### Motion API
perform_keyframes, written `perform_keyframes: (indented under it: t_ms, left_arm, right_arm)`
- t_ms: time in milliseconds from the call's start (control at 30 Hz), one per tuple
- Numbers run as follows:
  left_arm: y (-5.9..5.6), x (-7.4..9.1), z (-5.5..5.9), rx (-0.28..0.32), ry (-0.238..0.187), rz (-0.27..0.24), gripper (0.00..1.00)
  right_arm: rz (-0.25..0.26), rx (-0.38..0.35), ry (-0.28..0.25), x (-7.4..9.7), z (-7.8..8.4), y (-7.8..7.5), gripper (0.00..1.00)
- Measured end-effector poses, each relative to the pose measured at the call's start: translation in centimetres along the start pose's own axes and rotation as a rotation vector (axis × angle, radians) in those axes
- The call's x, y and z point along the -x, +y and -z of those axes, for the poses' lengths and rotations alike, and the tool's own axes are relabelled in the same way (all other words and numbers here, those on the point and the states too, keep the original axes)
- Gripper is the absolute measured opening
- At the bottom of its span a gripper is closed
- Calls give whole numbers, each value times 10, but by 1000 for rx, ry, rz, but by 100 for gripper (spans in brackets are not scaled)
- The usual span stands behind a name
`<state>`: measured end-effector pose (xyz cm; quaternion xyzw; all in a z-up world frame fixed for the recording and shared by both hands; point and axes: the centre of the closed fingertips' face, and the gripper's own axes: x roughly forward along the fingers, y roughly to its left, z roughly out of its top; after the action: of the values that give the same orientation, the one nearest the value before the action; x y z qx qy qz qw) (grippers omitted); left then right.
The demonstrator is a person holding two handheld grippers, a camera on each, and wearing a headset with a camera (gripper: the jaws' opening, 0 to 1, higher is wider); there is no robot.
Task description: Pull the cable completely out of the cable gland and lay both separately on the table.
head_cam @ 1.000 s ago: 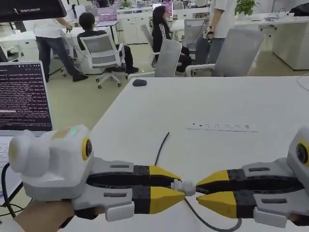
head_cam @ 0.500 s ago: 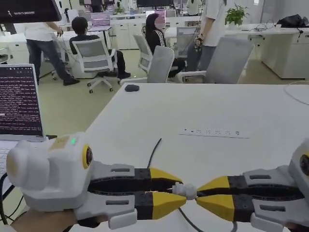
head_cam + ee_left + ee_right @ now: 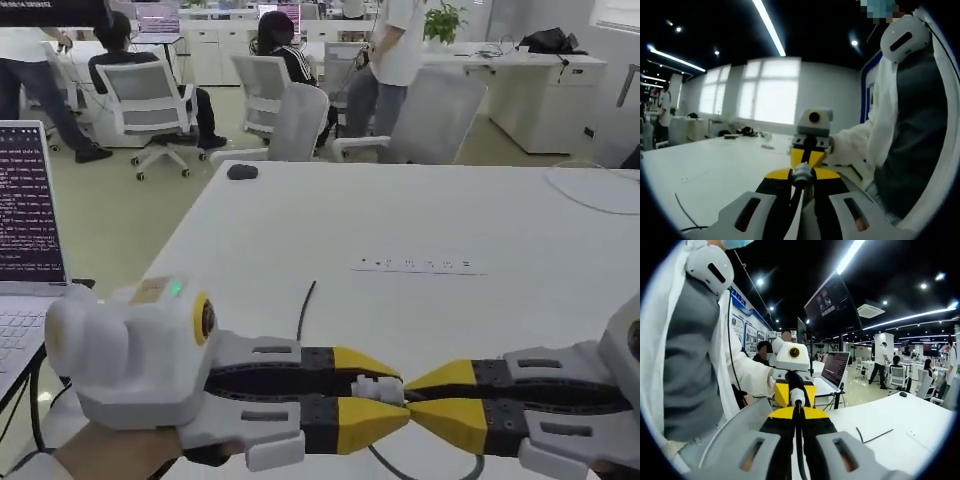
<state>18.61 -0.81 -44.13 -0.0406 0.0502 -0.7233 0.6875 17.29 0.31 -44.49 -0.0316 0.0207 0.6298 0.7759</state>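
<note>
with left gripper point(image 3: 392, 400) pinching the cable gland point(image 3: 802, 174) and right gripper point(image 3: 420, 398) nipping the black cable point(image 3: 798, 435), might slip off if tugged crooked.

Two grippers are in use, one left gripper point(image 3: 390, 397) and one right gripper point(image 3: 425, 395). There is one white cable gland point(image 3: 378, 389) and one black cable point(image 3: 304, 308). The one white table point(image 3: 300, 230) carries one power strip point(image 3: 418, 265), one dark computer mouse point(image 3: 241, 172) and one pale cord point(image 3: 590, 197) looped at its far right. One open laptop point(image 3: 25, 210) stands at the left. In the head view, four office chairs point(image 3: 430, 115) can be counted behind the table, two white-framed and two grey. There are also four people point(image 3: 395, 50), two seated and two standing, plus one potted plant point(image 3: 445, 20) and one black bag point(image 3: 550, 40).
</note>
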Motion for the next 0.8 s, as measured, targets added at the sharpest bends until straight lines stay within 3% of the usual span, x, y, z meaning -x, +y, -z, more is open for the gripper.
perform_keyframes:
  t_ms: [100, 267, 633, 800]
  left_arm:
    - [2, 7, 0, 14, -4, 7, 17]
    - [8, 16, 5, 7, 17, -10, 17]
    - [13, 31, 17, 12, 34, -64, 17]
    - [14, 32, 21, 11, 50, -83, 17]
  right_arm:
    - [20, 14, 14, -3, -1, 0, 2]
    - [50, 27, 64, 3, 11, -9, 2]
    - [66, 26, 170, 15, 45, -16, 2]
    - [64, 17, 191, 23, 56, -19, 2]
